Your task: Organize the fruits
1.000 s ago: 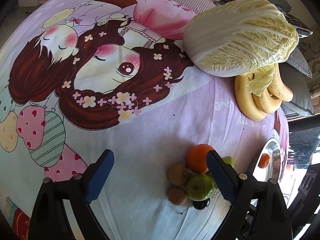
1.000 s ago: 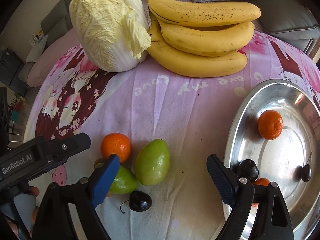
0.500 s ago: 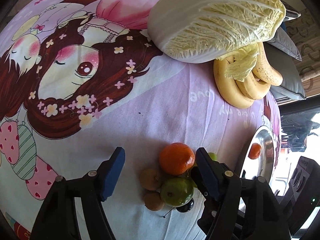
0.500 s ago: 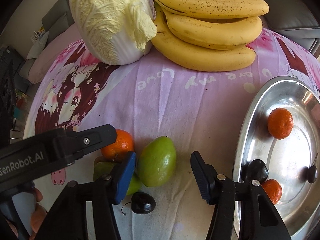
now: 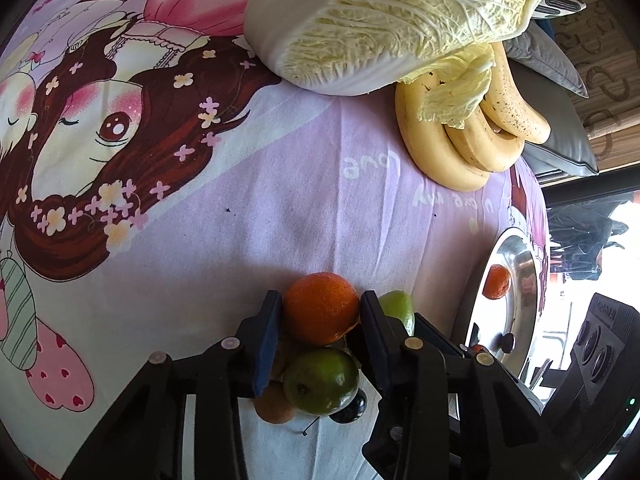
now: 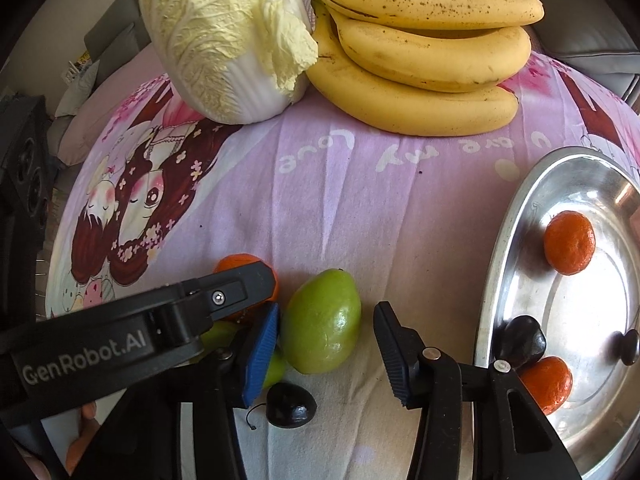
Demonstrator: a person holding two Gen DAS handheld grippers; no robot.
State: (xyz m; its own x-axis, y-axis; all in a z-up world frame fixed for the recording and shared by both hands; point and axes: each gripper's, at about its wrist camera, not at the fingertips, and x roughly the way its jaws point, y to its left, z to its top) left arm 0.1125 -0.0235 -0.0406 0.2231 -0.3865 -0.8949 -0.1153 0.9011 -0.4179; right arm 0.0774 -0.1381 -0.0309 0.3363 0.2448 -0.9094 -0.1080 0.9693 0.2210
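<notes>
The left gripper [image 5: 320, 312] has just been closing and its pads now sit against both sides of the orange [image 5: 321, 307], gripping it at the far end of a small fruit cluster. Just beside the orange, the right gripper [image 6: 326, 344] has also been closing; its blue pad touches the green pear-shaped fruit [image 6: 322, 322] while the other finger stands slightly off it, so it is not yet clamped. Nearer than the orange lie a round green fruit [image 5: 321, 380], a brown fruit [image 5: 274, 406] and a dark cherry [image 6: 291, 399]. Right of the orange sits the steel tray [image 6: 500, 240]; beyond it, bananas [image 6: 420, 60] and a cabbage [image 6: 224, 40] on the pink printed cloth [image 6: 360, 200].
</notes>
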